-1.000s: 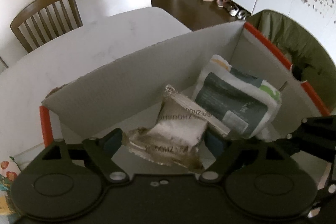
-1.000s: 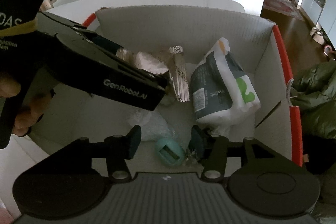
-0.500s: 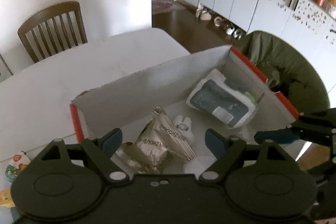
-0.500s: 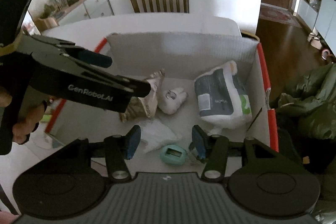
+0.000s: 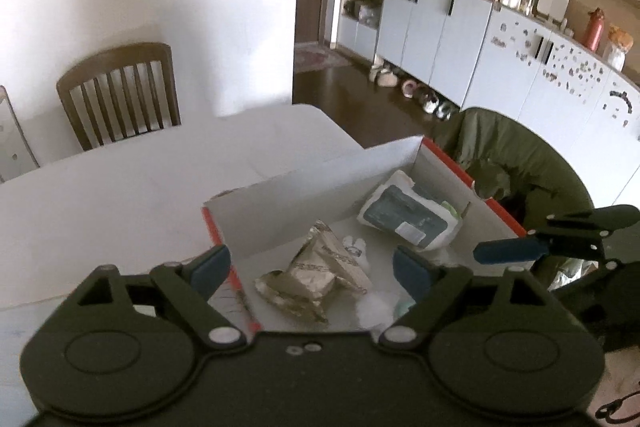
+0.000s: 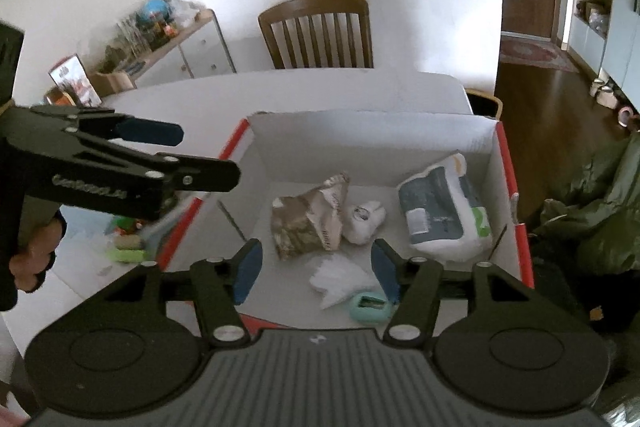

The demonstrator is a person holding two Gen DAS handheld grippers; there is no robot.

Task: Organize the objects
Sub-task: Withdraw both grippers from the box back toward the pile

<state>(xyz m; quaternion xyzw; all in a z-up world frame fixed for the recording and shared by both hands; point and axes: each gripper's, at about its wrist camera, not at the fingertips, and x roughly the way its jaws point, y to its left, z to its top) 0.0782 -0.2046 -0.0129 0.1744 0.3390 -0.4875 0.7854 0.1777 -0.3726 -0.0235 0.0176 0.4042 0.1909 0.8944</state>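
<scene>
One cardboard box [image 6: 372,143] sits on the tabletop [image 6: 320,91], and five things lie in it: one crinkled foil packet [image 6: 308,223], one small white tooth-shaped item [image 6: 364,223], one large grey-and-white soft pack [image 6: 444,215], one piece of white wrapping [image 6: 340,275] and one small teal item [image 6: 370,307]. Two hand-held grippers show, the left [image 5: 310,265] and the right [image 6: 316,269]. Behind the tabletop's far edge stands one wooden chair [image 6: 316,31].
</scene>
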